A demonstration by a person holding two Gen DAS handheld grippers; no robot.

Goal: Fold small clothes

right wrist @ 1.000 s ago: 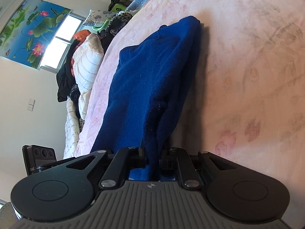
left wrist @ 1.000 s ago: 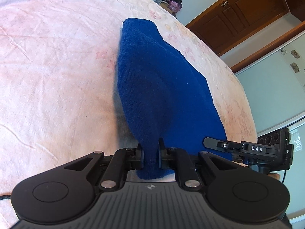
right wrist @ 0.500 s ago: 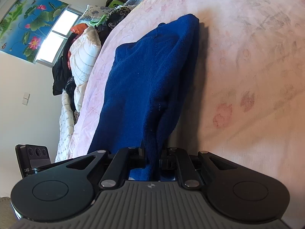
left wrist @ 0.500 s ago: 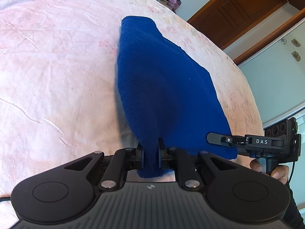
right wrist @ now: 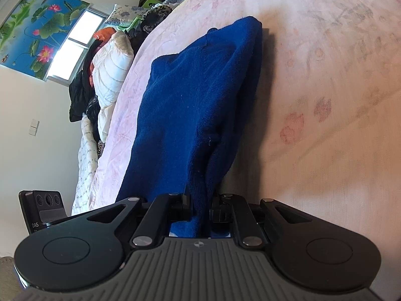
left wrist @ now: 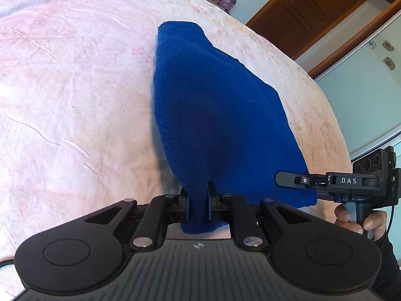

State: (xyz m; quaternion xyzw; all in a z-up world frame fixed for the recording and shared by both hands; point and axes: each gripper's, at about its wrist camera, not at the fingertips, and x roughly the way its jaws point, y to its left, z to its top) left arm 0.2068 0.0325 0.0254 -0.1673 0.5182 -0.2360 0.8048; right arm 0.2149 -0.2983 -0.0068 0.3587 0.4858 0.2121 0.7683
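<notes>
Knitwear, a blue garment [left wrist: 213,115], is gripped at its near edge by the left tongs [left wrist: 198,204] and right tongs [right wrist: 200,210], lifted off the bed [left wrist: 75,87], presumably for folding over.

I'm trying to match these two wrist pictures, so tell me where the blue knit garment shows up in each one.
Left wrist view: the blue knit garment fills the centre, running from the far bed down into the left gripper, whose jaws are shut on its near edge.
Right wrist view: the garment sits centre-left, its near edge pinched in the right gripper.
Shared landmark: the pink floral bedsheet under it.
</notes>
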